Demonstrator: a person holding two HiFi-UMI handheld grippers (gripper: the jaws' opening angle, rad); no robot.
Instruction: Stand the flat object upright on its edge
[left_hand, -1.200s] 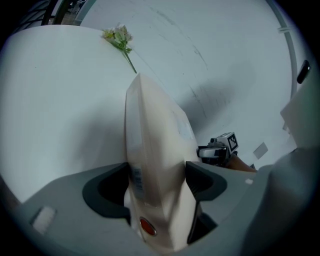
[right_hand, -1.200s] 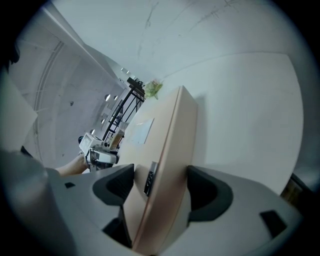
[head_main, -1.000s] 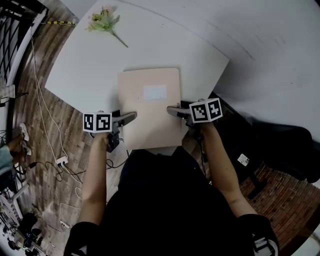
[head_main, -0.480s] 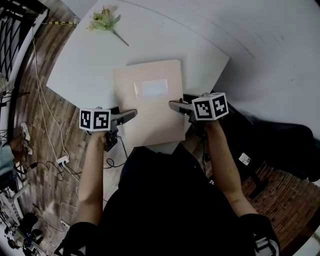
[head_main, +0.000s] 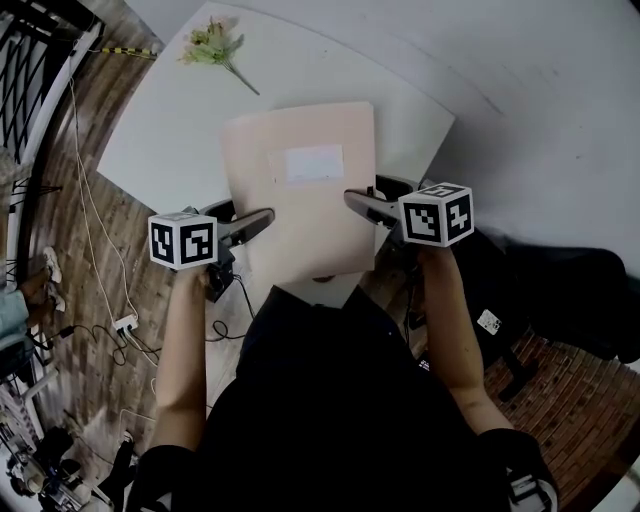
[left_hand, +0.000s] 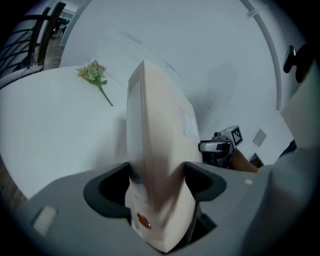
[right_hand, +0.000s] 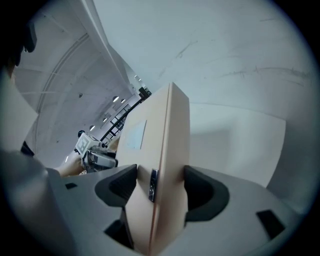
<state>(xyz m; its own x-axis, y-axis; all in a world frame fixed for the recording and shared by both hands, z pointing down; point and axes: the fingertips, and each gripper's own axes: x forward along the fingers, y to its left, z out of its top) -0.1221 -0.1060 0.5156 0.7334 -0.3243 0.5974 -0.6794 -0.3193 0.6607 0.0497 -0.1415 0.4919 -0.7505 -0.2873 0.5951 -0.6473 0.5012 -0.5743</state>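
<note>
A flat beige folder (head_main: 300, 200) with a white label is tilted up over the white table (head_main: 170, 130), gripped at its two side edges. My left gripper (head_main: 262, 218) is shut on the left edge, and in the left gripper view the folder (left_hand: 160, 145) fills the gap between both pads. My right gripper (head_main: 355, 200) holds the right edge, its jaws still closing on it. In the right gripper view the folder (right_hand: 167, 130) is pressed between the pads, edge-on. Each gripper view also shows the opposite gripper across the folder.
A sprig of artificial flowers (head_main: 215, 45) lies at the table's far left corner. Cables and a power strip (head_main: 125, 322) trail over the wooden floor on the left. A dark bag (head_main: 540, 290) sits at the right, beside a white wall.
The folder has come up from lying flat on the table and its far edge has risen. Both grippers have moved up and slightly farther from my body with it.
</note>
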